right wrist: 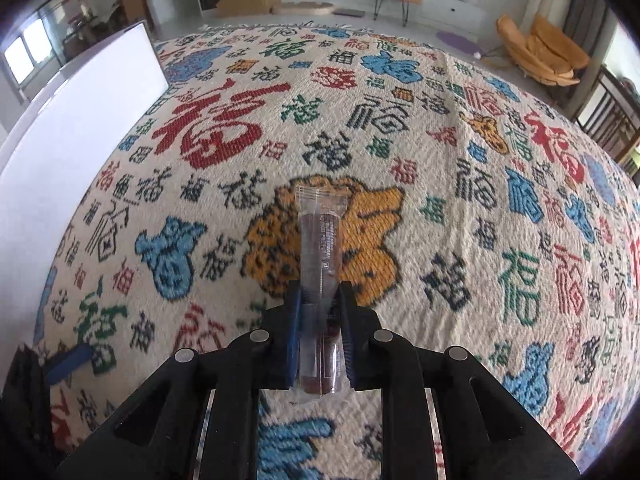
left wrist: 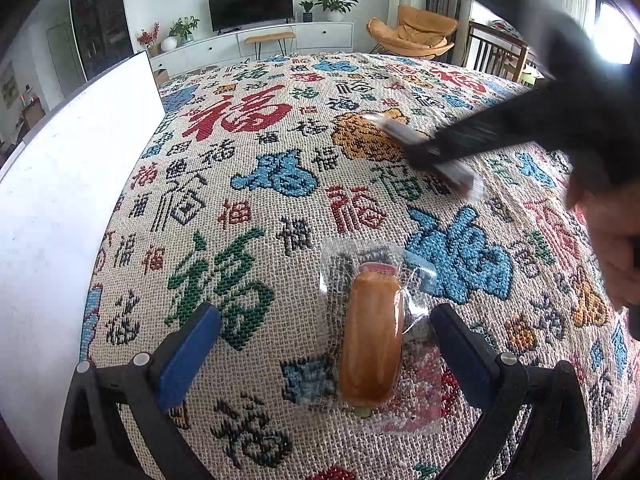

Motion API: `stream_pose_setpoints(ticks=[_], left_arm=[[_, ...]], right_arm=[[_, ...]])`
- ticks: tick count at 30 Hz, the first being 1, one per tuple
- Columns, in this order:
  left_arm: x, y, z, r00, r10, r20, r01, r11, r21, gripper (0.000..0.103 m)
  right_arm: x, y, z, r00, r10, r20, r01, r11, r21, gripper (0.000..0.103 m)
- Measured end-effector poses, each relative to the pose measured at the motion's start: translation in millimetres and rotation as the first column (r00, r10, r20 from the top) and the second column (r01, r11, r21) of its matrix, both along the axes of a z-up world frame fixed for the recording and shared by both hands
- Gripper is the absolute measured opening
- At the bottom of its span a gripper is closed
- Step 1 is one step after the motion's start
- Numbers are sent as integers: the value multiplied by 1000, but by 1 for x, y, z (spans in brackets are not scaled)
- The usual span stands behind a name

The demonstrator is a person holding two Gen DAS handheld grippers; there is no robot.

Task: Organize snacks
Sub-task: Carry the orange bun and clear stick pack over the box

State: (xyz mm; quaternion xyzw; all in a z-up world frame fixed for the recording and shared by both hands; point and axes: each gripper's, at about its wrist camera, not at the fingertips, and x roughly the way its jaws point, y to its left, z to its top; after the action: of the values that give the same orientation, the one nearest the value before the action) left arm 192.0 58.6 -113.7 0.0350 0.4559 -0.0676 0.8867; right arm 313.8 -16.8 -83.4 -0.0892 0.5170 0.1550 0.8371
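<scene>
Here, closest to the left wrist camera, the left gripper (left wrist: 326, 344) hangs with its blue-padded jaws spread wide apart, holding nothing. Between them, touching neither pad, a golden-brown oblong bread roll in a clear plastic wrapper (left wrist: 372, 344) lies flat on the woven cream cloth patterned with red, blue, green and orange characters (left wrist: 248, 208).

Further out on the same cloth, the right gripper (right wrist: 320, 312) has its jaws clamped together on a slim clear-wrapped stick snack with a dark reddish filling (right wrist: 320, 248). The stick runs forward from between the blue pads, its crimped end lying over an orange woven figure. From the left wrist view the same stick shows blurred beneath the black right gripper, and a hand (left wrist: 612, 240) is at the right edge.

To the left, a tall white panel (left wrist: 80, 184) stands along the cloth's edge. Beyond, a dark television (left wrist: 250, 4) sits on a white cabinet, with an orange lounge chair (left wrist: 416, 32) to its right.
</scene>
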Motion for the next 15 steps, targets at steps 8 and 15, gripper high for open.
stream_pose_setpoints(ticks=[8,15], left_arm=[[0,0,0,1000,0,-1,0,1000,0,103],[8,-1,2,996,-56,-74,57,998,14,103]], right_arm=[[-49,-75,2,993,26,-119,-12,993,113,18],[-72,-100,9,985,1,-170,28,985,168,18]])
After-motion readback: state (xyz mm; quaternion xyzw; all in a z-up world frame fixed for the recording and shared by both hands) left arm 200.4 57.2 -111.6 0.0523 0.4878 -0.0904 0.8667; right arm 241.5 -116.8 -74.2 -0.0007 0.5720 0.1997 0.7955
